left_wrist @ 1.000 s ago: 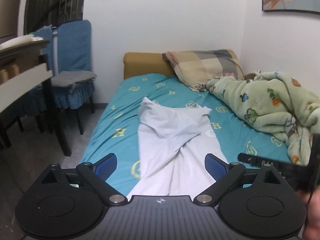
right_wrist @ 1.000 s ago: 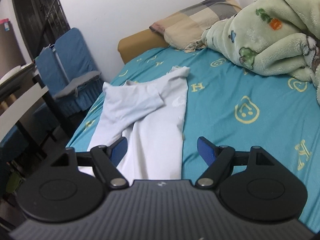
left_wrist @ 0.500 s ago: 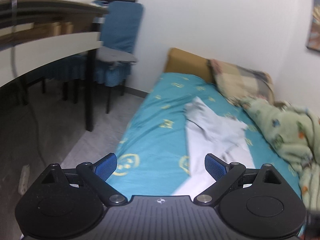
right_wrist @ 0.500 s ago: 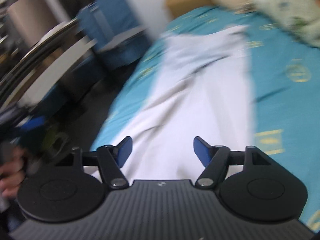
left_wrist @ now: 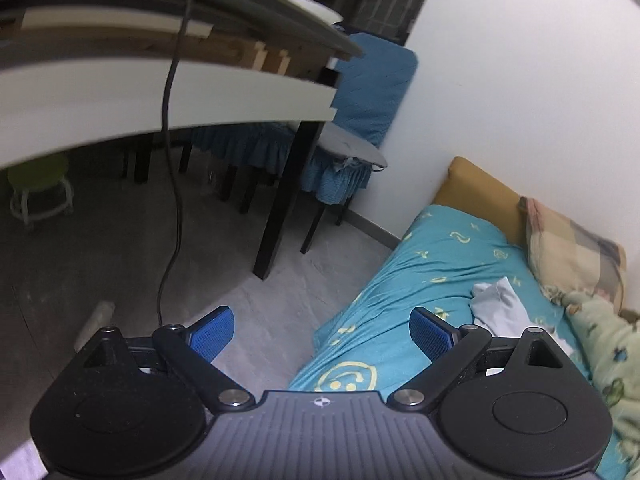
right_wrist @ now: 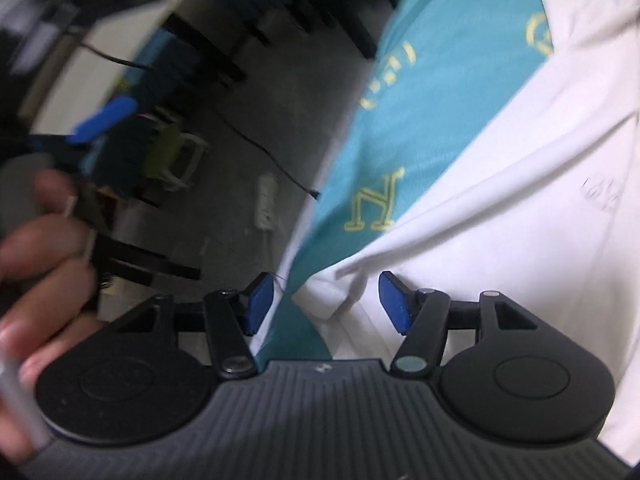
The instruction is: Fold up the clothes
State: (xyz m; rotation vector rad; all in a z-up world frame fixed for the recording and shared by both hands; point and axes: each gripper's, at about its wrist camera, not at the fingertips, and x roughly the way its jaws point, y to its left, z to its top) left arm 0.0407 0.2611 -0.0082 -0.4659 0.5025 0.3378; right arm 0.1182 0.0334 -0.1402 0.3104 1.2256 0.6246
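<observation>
A white garment (right_wrist: 520, 184) lies spread on the teal bed sheet (right_wrist: 432, 80). My right gripper (right_wrist: 326, 304) is open and low over the garment's near corner at the bed's edge, and that corner (right_wrist: 320, 300) lies between its blue pads. My left gripper (left_wrist: 322, 332) is open with nothing in it and points at the floor beside the bed. In the left wrist view only a small crumpled part of the white garment (left_wrist: 500, 304) shows on the teal sheet (left_wrist: 432, 280).
A desk (left_wrist: 160, 80) with a hanging cable (left_wrist: 172, 200), blue-covered chairs (left_wrist: 360, 120) and a green stool (left_wrist: 40, 188) stand left of the bed. A pillow (left_wrist: 572, 248) and green blanket (left_wrist: 608, 344) lie at the far end. A hand (right_wrist: 36, 264) holds the other gripper at left.
Both grippers have swung left toward the bed's side edge. The right one has dropped close to the garment's corner; the left now faces the floor and desk.
</observation>
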